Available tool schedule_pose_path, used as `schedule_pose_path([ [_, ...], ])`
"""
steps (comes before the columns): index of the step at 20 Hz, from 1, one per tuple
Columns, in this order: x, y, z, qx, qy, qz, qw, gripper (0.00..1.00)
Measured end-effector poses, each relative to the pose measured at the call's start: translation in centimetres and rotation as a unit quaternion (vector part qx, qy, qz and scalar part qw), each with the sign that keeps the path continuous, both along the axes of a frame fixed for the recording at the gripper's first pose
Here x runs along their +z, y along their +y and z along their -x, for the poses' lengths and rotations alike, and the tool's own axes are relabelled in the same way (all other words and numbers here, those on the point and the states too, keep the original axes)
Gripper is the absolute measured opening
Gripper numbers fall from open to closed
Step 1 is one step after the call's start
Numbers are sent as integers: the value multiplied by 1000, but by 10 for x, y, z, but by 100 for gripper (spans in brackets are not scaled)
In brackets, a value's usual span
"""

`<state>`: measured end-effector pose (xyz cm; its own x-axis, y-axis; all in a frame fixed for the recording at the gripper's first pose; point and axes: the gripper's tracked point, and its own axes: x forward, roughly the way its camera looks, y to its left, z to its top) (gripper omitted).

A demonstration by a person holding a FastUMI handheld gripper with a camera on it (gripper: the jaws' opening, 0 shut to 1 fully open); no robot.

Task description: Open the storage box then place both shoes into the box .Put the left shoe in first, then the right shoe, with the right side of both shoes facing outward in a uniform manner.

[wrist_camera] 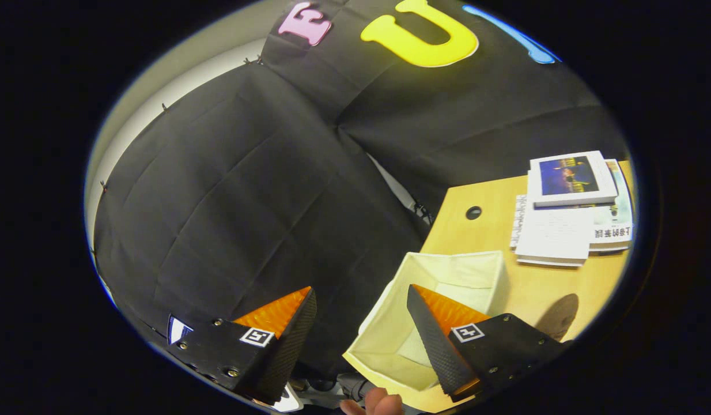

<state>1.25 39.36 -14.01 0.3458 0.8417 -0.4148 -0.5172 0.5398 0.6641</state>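
One storage box [447,300], open and cream; one gripper [361,314] with two fingers spread wide on nothing; one wooden table [494,230]; about three stacked books [571,207]

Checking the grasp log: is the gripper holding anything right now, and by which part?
Nothing is held. The gripper is open, its fingers spread wide, with the open storage box on the table beyond them.

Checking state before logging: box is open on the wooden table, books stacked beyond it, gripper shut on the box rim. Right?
Not quite. In the gripper view the gripper is open, its fingers spread wide and pressing on nothing; one finger just overlaps the storage box. The rest holds: the box is open on the wooden table, with the books stacked beyond it.
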Motion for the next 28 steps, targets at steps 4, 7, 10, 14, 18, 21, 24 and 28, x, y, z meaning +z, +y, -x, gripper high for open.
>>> schedule_pose_path([
  [4,-14,-69,-10,-59,-38,44,997,96],
  [7,-34,-121,-21,-103,-60,95,988,96],
  [10,-61,-164,-20,-139,-56,129,980,96],
  [14,-89,-210,-15,-175,-51,166,969,96],
  [18,-128,-232,-1,-183,-23,194,963,96],
  [21,-157,-236,15,-172,9,211,962,96],
  [24,-193,-236,30,-149,40,252,955,96],
  [28,-228,-231,32,-120,49,296,946,95],
])
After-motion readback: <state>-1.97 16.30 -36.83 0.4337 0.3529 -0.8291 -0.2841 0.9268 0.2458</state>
